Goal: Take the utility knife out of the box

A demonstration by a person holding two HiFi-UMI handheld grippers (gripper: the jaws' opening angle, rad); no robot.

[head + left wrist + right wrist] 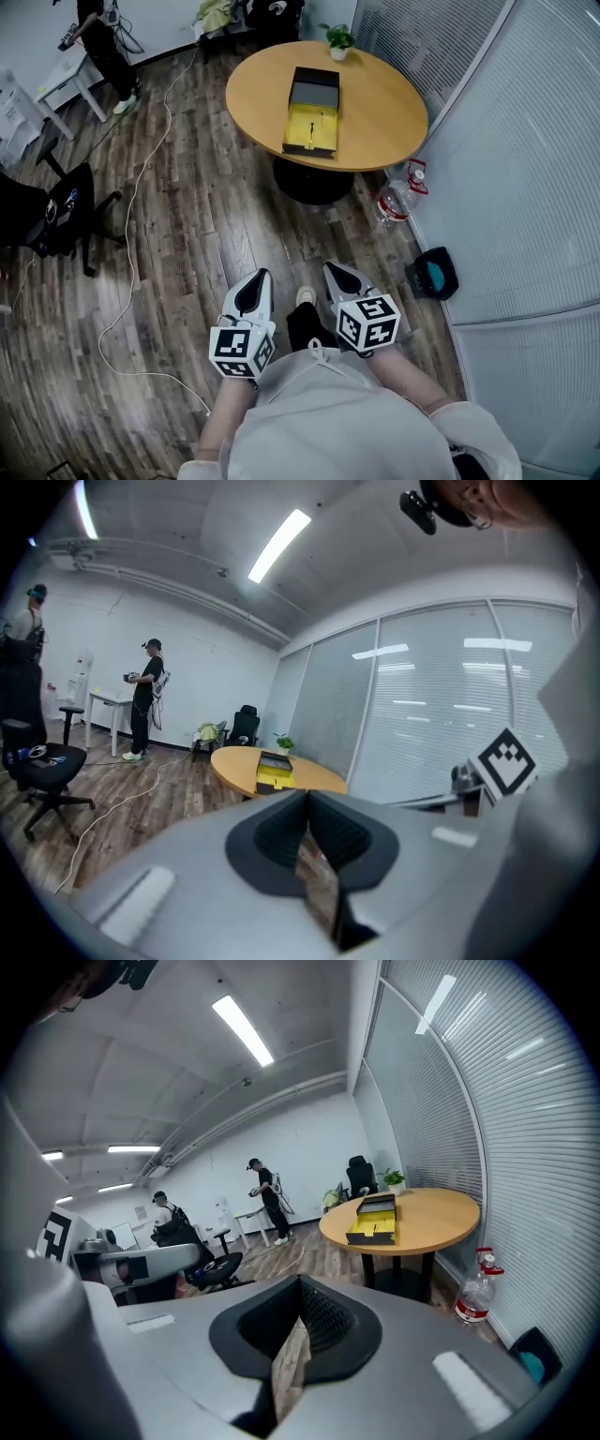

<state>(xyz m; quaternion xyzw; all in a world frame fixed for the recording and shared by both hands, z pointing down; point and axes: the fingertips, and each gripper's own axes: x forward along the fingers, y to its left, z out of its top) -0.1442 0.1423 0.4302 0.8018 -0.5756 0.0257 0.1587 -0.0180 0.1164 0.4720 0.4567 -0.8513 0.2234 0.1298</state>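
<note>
An open box [311, 112] lies on the round wooden table [375, 103], its black lid behind a yellow-lined tray. Something slim lies in the yellow lining, too small to make out as the knife. Both grippers hang low in front of my body, far short of the table. The left gripper [262, 274] and the right gripper [330, 267] are shut and hold nothing. In the left gripper view the box [272, 772] shows far beyond the left gripper [305, 794]. In the right gripper view the box [373, 1222] lies well past the right gripper [300, 1281].
A water bottle [394, 200] and a black-and-teal object [433, 274] stand by the blinds on the right. A white cable [131, 234] trails over the wooden floor. An office chair [66, 211] is at left, a potted plant [337, 39] on the table's far edge, a person [103, 47] at the back.
</note>
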